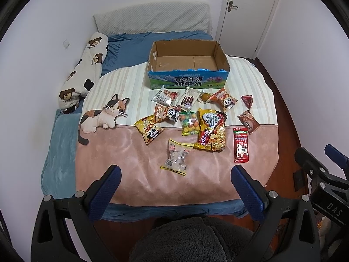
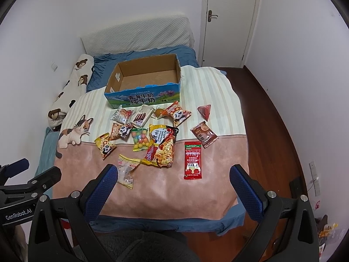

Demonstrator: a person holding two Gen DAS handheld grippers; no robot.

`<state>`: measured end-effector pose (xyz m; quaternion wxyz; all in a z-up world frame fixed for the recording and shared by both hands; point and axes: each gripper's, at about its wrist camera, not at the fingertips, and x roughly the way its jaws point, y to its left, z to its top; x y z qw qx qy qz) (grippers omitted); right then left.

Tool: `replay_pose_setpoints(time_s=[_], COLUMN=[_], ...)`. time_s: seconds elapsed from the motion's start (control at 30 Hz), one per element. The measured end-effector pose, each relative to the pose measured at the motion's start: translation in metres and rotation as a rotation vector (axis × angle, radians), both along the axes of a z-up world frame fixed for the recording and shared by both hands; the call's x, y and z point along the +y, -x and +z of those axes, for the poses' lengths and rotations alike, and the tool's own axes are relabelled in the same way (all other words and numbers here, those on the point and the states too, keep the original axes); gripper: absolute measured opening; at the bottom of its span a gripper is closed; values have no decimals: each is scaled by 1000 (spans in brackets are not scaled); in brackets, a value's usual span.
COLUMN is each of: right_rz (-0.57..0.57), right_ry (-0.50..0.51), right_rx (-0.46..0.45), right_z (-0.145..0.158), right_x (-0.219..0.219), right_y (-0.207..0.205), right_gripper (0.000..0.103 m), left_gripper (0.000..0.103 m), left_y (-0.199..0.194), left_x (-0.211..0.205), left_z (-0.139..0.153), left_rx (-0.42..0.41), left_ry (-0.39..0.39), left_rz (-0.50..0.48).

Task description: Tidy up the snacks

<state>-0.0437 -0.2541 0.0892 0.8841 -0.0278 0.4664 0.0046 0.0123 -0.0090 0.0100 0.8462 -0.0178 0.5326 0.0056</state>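
Note:
An open cardboard box (image 1: 188, 80) (image 2: 144, 98) with a blue printed front stands on the bed, nothing inside it. Several snack packets lie scattered in front of it: a yellow noodle pack (image 1: 211, 131) (image 2: 162, 146), a red sachet (image 1: 240, 145) (image 2: 193, 160), a clear bun packet (image 1: 177, 156) (image 2: 126, 169), a candy bag (image 1: 190, 123) (image 2: 140, 138) and panda packets (image 1: 149, 131) (image 2: 178, 113). My left gripper (image 1: 175, 183) hangs open above the bed's near edge, holding nothing. My right gripper (image 2: 172, 181) is open too, just short of the red sachet and bun packet.
A cat-print blanket (image 1: 152, 174) covers the bed. A bear-print bolster (image 1: 85, 72) lies along the left wall, with a white pillow (image 1: 152, 18) at the head. A white door (image 2: 231, 19) stands behind, wooden floor (image 2: 272, 118) to the right. A grey fleece garment (image 1: 192, 238) fills the bottom.

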Motion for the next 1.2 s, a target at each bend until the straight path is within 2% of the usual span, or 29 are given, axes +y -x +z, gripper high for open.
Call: replay_pose_setpoints(time_s=[0.47, 0.67, 0.77, 0.9, 1.1, 1.17, 1.2], right_rz=[-2, -16, -29, -46, -24, -24, -26], right_ry=[-5, -32, -60, -83, -107, -104, -106], right_rx=[12, 39, 62, 114, 232, 265, 286], right_z=[1, -15, -36, -79, -157, -182, -198], right_x=[-2, -15, -19, -20, -6, -2, -1], right_y=[-6, -21, -38, -79, -147, -165, -177], right_gripper=[103, 103, 103, 103, 103, 103, 103], left_gripper=[103, 103, 103, 103, 103, 103, 103], left_y=[-1, -12, -27, -56, -95, -106, -113], left_x=[-4, -2, 2, 19, 49, 60, 69], left_z=[1, -5, -20, -58, -128, -150, -163], left_rx=[-3, -6, -22, 1, 112, 171, 204], left_ry=[21, 12, -32, -116, -224, -221, -184], left_rz=[2, 31, 75, 146, 185, 196, 211])
